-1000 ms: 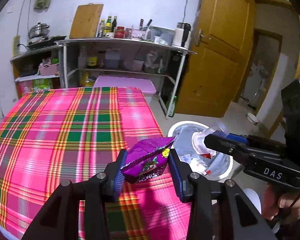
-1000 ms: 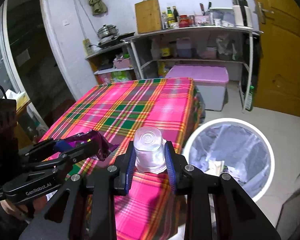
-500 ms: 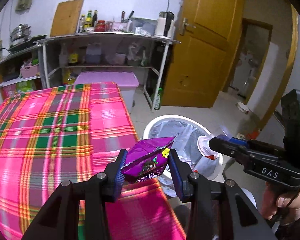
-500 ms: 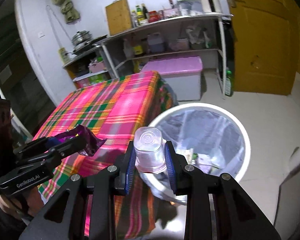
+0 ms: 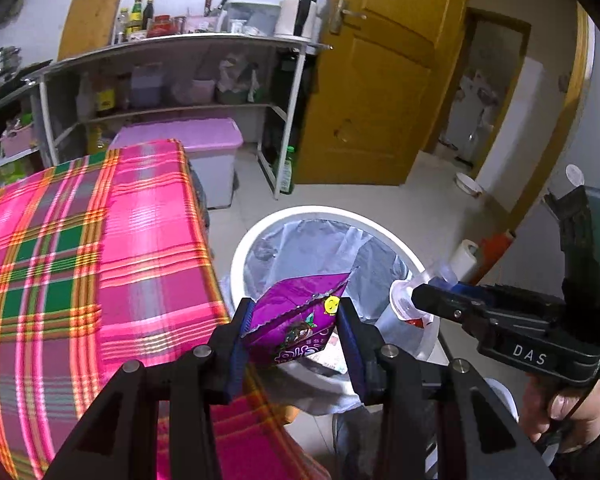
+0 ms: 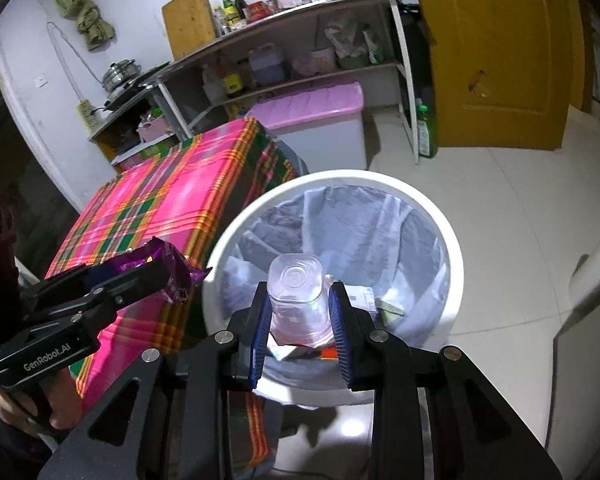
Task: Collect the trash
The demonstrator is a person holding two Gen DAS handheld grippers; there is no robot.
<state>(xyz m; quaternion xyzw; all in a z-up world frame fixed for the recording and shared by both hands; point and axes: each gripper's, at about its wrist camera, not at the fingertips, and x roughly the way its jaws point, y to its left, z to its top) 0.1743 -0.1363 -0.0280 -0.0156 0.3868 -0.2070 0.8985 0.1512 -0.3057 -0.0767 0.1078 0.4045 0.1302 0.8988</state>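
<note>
Purple foil snack wrapper (image 5: 296, 326), centre-bottom of the left wrist view, is pinched between the pads of the left gripper (image 5: 296, 342) just above the near rim of the white trash bin (image 5: 260, 232); it appears light, crinkly and slippery, so grip is best taken across its flattened body, not the torn top edge. The clear plastic cup (image 6: 300, 300), centre of the right wrist view, is clamped upside down by its side walls in the right gripper (image 6: 302, 332) over the lined bin opening. It appears thin-walled, light and easily crushed; squeeze lightly mid-wall.
</note>
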